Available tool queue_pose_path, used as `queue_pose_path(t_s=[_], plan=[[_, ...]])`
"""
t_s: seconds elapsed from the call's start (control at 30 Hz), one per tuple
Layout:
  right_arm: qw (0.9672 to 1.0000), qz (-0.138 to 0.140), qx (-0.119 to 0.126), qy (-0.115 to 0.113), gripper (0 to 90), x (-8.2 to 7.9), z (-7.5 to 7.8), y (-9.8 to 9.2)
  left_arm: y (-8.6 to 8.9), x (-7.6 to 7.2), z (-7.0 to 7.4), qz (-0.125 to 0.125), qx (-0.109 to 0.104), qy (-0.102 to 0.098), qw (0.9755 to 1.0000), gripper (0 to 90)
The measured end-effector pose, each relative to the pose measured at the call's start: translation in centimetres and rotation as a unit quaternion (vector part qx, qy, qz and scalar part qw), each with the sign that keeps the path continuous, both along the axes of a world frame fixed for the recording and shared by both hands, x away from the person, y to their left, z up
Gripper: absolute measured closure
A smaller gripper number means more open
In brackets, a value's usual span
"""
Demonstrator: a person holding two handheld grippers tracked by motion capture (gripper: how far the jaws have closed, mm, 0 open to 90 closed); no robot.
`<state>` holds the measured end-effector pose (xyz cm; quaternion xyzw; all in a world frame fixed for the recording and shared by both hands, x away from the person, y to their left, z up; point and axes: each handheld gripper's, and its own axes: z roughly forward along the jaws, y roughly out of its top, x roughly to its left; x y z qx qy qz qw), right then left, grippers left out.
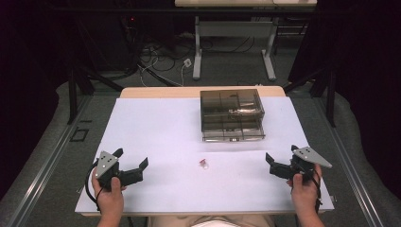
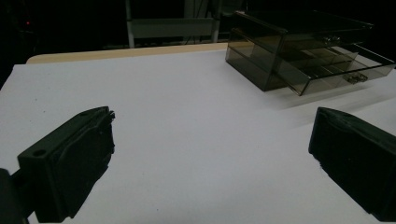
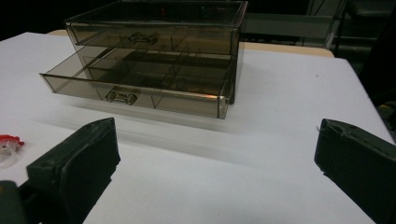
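A smoky transparent two-drawer organizer (image 1: pixel 231 115) stands on the white table top (image 1: pixel 156 127), toward its far edge. Its lower drawer (image 3: pixel 135 84) is pulled partly out toward the person; the upper drawer (image 3: pixel 154 35) is shut. A small red-and-clear item (image 1: pixel 204 163) lies on the white surface in front of the organizer, nearer the person, well apart from it. The left gripper (image 1: pixel 131 163) sits left of that item, near the front edge, jaws spread wide and empty. The right gripper (image 1: pixel 280 159) sits right of the item, jaws likewise wide apart and holding nothing. Bare white surface lies between the organizer and both grippers, and to the organizer's left.
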<state>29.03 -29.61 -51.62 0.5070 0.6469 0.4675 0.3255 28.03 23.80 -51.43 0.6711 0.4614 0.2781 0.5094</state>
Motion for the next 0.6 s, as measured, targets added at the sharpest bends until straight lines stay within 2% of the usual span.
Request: queue_pose_path(t_s=[0.1, 0.23, 0.27, 0.3, 0.33, 0.4, 0.47, 0.53, 0.6], plan=[[0.9999, -0.006, -0.005, 0.009, 0.0, 0.2, -0.2, 0.6, -0.1, 0.2, -0.2, 0.003, 0.0, 0.004, 1.0, 0.2], [0.9999, 0.001, -0.008, 0.007, 0.0, 0.4, -0.3, 1.5, -0.2, 0.4, -0.3, 0.005, 0.0, 0.006, 1.0, 0.2], [0.9998, 0.0, -0.015, 0.011, 0.0, 0.4, -0.2, 1.7, -0.3, 0.4, -0.4, 0.004, 0.001, 0.006, 1.0, 0.2], [0.9999, -0.006, -0.015, 0.0, 0.0, 0.6, -0.4, 2.0, -0.3, 0.4, -0.4, 0.004, 0.001, 0.007, 1.0, 0.2], [0.9999, -0.006, -0.015, 0.0, 0.0, 0.6, -0.4, 2.0, -0.3, 0.4, -0.4, 0.004, 0.001, 0.007, 1.0, 0.2], [0.9997, 0.003, -0.019, 0.012, 0.0, 0.7, -0.3, 2.6, -0.4, 0.6, -0.6, 0.008, -0.002, 0.013, 0.9999, 0.2], [0.9998, 0.008, -0.012, 0.012, 0.0, 0.8, -0.4, 3.0, -0.4, 0.7, -0.6, 0.01, -0.006, 0.014, 0.9998, 0.2], [0.9996, 0.011, -0.022, 0.017, 0.0, 0.8, -0.4, 3.3, -0.5, 0.7, -0.6, 0.013, -0.007, 0.01, 0.9998, 0.2], [0.9995, 0.017, -0.019, 0.019, 0.0, 0.9, -0.4, 3.7, -0.6, 0.6, -0.5, 0.011, -0.006, 0.007, 0.9999, 0.2]])
